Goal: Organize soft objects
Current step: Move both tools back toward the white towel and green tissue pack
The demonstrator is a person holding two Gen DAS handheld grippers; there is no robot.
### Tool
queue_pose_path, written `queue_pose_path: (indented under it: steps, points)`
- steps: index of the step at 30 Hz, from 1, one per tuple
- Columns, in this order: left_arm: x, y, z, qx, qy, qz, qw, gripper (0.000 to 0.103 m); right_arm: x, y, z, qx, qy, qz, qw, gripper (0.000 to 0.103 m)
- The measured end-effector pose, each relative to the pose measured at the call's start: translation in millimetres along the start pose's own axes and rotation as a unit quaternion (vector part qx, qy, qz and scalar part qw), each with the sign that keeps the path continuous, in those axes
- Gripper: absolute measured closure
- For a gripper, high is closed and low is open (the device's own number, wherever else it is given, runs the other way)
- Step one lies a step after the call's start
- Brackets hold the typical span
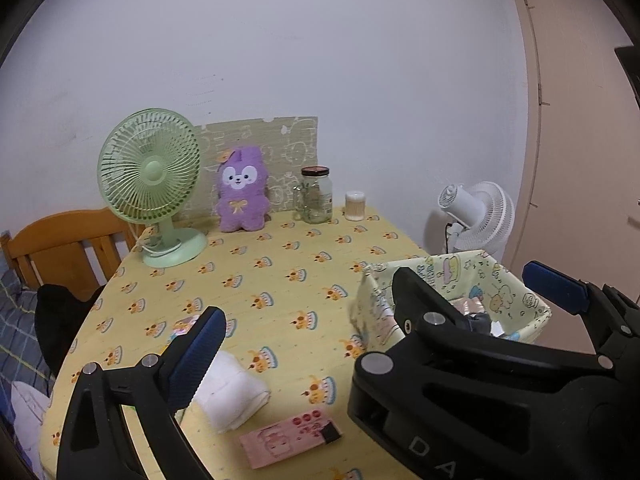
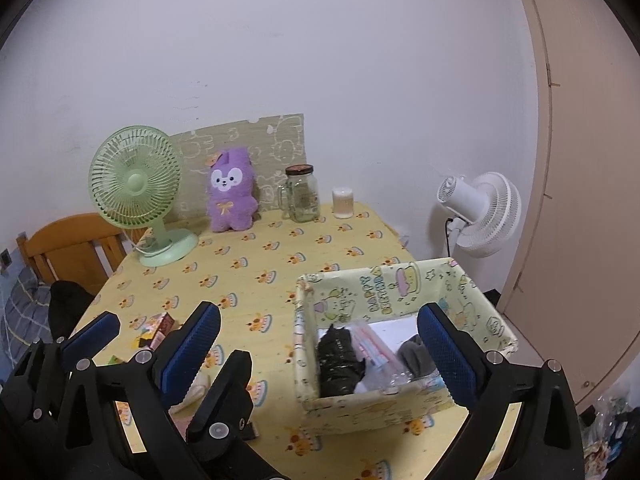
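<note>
Tongs, left (image 1: 376, 312) and right (image 2: 320, 340), both gape wide, empty, above tabletop (image 2: 256, 276) beside box (image 2: 400, 404).

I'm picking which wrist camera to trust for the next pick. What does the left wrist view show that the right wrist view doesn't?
Only the left view: the white rolled cloth and the whole pink packet in the foreground.

Only the right view: the inside of the box, with a black bundle and a grey item, and both open grippers, left and right.

Both: green fan, purple plush, jar, white fan, yellow tablecloth.
</note>
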State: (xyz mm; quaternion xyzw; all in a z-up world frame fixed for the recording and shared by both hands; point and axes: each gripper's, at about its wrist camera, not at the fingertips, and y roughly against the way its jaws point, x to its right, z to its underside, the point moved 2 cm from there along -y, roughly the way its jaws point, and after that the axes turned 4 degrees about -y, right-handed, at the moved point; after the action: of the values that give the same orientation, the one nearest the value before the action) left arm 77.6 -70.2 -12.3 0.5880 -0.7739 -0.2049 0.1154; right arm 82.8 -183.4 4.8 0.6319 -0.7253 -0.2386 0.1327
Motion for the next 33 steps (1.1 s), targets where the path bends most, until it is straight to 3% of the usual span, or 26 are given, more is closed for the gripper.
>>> queue_pose_path:
  steps: [15,33]
  points:
    - [-31.9,6.6,22.5,-0.005,-0.004,-0.029,0.9996,0.004,-34.2,-4.4,23.3,-0.009,0.001,-0.032,0.999,0.003]
    - [-52.4,-5.5,67.5,-0.045,0.009,-0.034,0.9984,0.004,-57.7,-23.2,67.6,-0.05,0.014,-0.046,0.998,0.003]
